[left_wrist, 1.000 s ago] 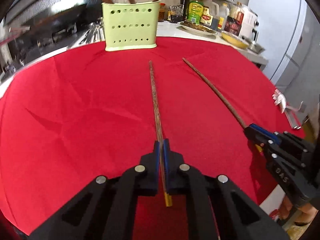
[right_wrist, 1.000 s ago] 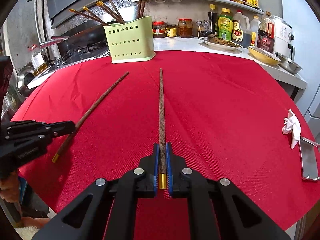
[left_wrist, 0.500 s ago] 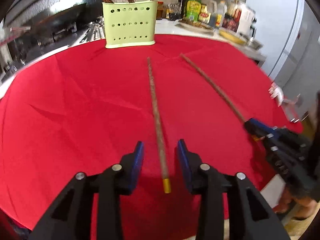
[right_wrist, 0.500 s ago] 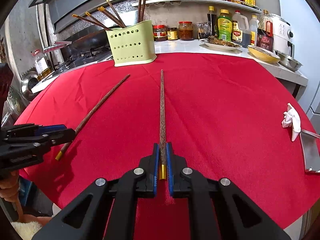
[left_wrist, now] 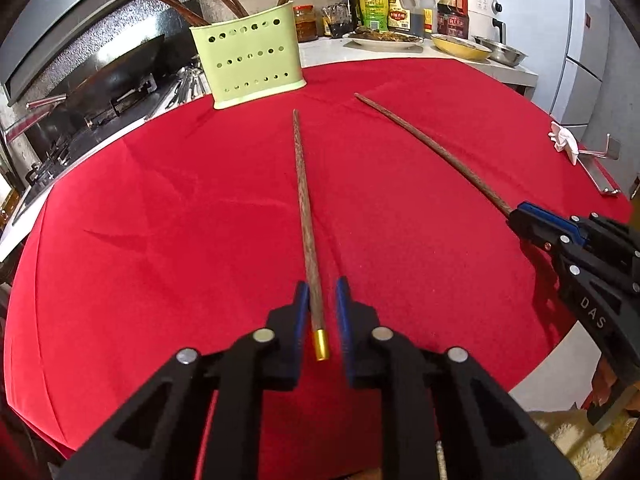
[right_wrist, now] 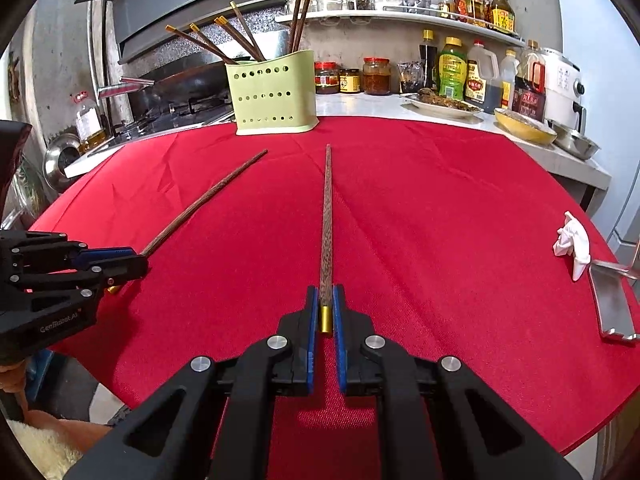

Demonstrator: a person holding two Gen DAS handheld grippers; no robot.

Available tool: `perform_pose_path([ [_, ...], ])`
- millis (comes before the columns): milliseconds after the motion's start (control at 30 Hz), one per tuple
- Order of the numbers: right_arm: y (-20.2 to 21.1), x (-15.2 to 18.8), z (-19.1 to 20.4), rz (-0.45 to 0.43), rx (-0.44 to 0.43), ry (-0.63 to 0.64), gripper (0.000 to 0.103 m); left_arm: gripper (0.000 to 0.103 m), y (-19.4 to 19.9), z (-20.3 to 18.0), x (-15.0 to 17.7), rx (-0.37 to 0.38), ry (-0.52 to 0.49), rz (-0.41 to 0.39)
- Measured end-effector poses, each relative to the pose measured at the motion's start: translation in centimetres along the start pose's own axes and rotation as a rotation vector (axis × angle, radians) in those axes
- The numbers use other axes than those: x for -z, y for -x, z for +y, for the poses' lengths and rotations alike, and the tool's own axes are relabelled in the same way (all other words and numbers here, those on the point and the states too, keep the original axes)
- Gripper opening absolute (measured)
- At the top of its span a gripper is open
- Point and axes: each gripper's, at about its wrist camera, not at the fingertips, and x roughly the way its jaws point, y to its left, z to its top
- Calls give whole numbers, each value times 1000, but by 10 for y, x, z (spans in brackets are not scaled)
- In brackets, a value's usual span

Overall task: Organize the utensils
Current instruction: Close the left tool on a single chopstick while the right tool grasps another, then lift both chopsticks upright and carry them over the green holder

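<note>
A: Your left gripper has just been closing; its jaws still stand off the chopstick between them.

B: Your right gripper clamps the other chopstick, tip toward the holder at 11 o'clock.

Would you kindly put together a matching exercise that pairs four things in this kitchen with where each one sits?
Things:
1. green holder
2. crumpled white paper
3. yellow bowl
4. wok

Places:
a. on the white counter
b. at the red cloth's far edge, holding chopsticks
c. at the cloth's right edge, beside a metal tray
d. on the stove, far left

Pairs: 1-b, 2-c, 3-a, 4-d
</note>
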Motion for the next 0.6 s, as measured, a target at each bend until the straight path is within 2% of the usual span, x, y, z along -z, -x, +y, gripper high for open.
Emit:
perform_pose_path([
  [233,8,-1,-6,-22,-10,-50,7,7,13,17,5,54,62,-57],
  [433,29,-27,-1,-104,-25,-31,7,7,53,46,-12,56,130,-212],
  [600,47,-58,3,-167,-72,-24,7,6,91,69,-28,40,168,-334],
])
